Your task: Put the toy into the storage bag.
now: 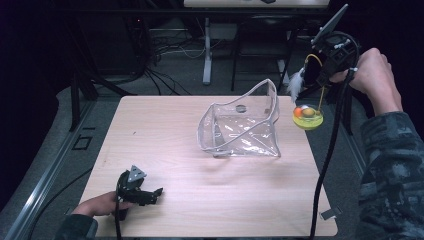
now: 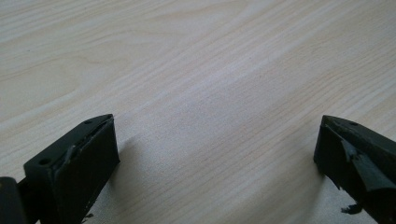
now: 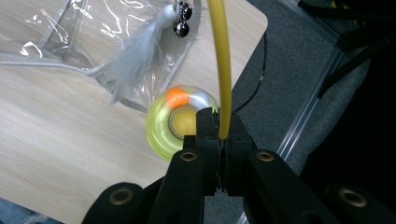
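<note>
1. While my left hand-held gripper [image 1: 150,194] rests released on the tabletop [image 1: 200,200], I keep it parked.
2. My right hand-held gripper [image 3: 219,135], clenched on the cat toy's yellow stalk [image 3: 219,60], hangs right of the clear pouch [image 1: 245,125].
3. I would align the disc base [image 1: 308,117] above the pouch mouth before lowering.

Light wood table [image 1: 165,125]; clear plastic pouch [image 1: 240,125] lying near far right.

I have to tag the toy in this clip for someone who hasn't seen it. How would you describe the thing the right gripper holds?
Start at the clear plastic pouch on the wooden table, then look past the table's right edge. There the right gripper is shut on a cat toy: a yellow wand with a yellow-green ring base, an orange ball, a white feather and small bells.
</note>
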A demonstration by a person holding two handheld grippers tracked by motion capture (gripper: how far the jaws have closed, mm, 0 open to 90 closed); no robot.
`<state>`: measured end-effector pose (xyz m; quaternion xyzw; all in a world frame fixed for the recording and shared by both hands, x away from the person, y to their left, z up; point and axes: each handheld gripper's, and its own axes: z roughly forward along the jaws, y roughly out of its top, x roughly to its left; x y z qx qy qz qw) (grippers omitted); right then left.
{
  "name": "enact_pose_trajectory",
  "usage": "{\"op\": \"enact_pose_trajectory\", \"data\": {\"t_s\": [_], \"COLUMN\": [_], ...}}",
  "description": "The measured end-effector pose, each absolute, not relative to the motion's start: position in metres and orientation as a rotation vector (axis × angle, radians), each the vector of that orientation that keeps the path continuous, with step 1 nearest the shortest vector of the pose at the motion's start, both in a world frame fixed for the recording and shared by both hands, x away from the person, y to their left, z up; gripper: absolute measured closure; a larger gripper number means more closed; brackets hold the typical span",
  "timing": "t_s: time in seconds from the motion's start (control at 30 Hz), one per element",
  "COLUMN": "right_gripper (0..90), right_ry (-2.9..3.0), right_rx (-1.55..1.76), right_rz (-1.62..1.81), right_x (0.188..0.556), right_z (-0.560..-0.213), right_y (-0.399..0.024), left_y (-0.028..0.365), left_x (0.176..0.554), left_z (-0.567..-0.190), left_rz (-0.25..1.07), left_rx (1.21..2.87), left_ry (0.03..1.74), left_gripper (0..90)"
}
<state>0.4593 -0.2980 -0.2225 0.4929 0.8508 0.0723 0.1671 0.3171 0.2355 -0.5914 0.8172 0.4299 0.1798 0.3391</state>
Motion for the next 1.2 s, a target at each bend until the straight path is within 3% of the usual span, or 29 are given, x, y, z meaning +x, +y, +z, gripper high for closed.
{"op": "enact_pose_trajectory", "data": {"t_s": [0.8, 1.2], "right_gripper": [88.2, 88.2], "right_ry": [2.368, 2.377], "right_rx": [1.293, 1.222], "right_rz": [0.231, 0.239], "right_x": [0.460, 0.463], "right_z": [-0.166, -0.154], "right_y": [-0.262, -0.234], "left_y": [0.236, 0.236], "left_x": [0.317, 0.317], "left_z": [-0.591, -0.591], "left_rz": [0.468, 0.467], "left_rx": [2.130, 2.127], "left_ry": [1.117, 1.120], "left_gripper": [0.0, 0.0]}}
